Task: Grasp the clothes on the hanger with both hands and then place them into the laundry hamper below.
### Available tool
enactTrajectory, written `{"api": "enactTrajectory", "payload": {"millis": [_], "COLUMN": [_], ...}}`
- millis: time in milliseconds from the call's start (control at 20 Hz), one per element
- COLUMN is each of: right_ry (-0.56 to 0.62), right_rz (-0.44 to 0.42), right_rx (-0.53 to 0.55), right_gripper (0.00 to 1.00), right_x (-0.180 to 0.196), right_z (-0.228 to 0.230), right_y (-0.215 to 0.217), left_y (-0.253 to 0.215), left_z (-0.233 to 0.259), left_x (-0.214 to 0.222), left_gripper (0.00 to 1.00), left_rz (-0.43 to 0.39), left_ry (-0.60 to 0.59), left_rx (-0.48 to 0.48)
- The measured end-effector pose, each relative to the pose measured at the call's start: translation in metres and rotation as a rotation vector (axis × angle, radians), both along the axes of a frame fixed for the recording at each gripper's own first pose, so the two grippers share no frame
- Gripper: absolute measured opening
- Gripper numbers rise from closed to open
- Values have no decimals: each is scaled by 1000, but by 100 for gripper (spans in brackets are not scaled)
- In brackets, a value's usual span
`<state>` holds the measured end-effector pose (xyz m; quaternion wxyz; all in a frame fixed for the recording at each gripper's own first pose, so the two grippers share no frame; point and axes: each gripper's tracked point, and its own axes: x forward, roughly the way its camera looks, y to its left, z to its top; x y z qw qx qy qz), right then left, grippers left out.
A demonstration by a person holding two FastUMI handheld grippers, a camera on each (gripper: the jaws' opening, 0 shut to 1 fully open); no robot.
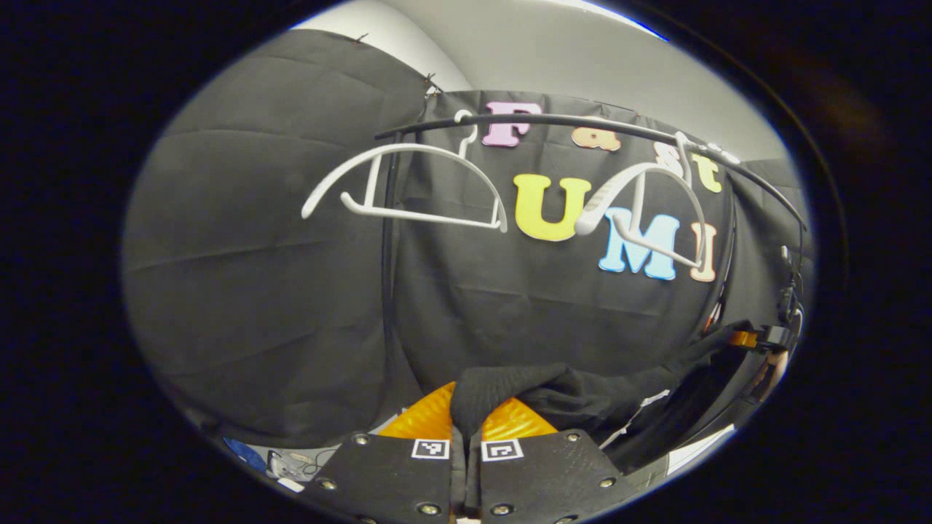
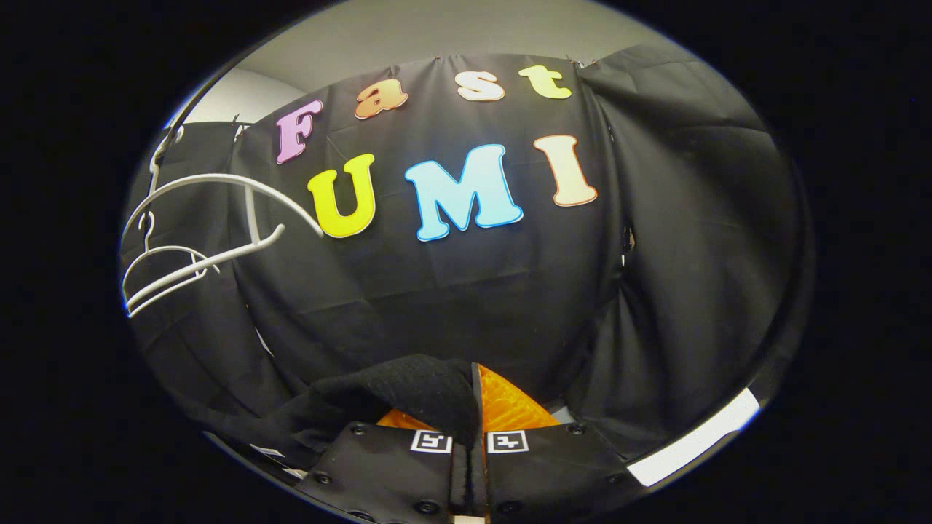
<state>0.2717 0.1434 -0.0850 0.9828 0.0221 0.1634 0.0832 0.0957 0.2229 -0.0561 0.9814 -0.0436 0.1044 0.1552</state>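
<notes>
left gripper view: left gripper (image 1: 466,422) pinches the black garment (image 1: 575,397); two bare white hangers (image 1: 408,182) on the rail (image 1: 582,124) at 12 o'clock. right gripper (image 2: 473,407) clamps the same cloth.

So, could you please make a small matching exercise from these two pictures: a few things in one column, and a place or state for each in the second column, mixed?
Things:
1. black garment
2. white hangers
3. rail
4. left gripper

Places or states:
a. hang bare, with no clothes on them
b. runs across the top, in front of the booth wall
c. stretched between the two grippers, off the hangers
d. shut on a fold of cloth

Pairs: 1-c, 2-a, 3-b, 4-d
</notes>
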Motion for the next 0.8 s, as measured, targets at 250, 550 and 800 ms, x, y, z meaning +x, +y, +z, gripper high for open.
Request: {"api": "enactTrajectory", "payload": {"millis": [250,550,800], "right_ry": [20,39,99], "right_rz": [-31,-30,-24], "right_rx": [-13,-34,-50], "right_gripper": [7,7,7], "right_x": [-47,-94,-124], "right_z": [-9,-24,-55], "right_y": [-1,8,16], "left_y": [-8,-35,-48], "left_z": [-18,-33,-66], "left_x": [0,10,16], "left_gripper": [1,1,1], "left_rz": [-113,-235,-299], "left_ry": [47,65,132], "left_rx": [58,12,15]}}
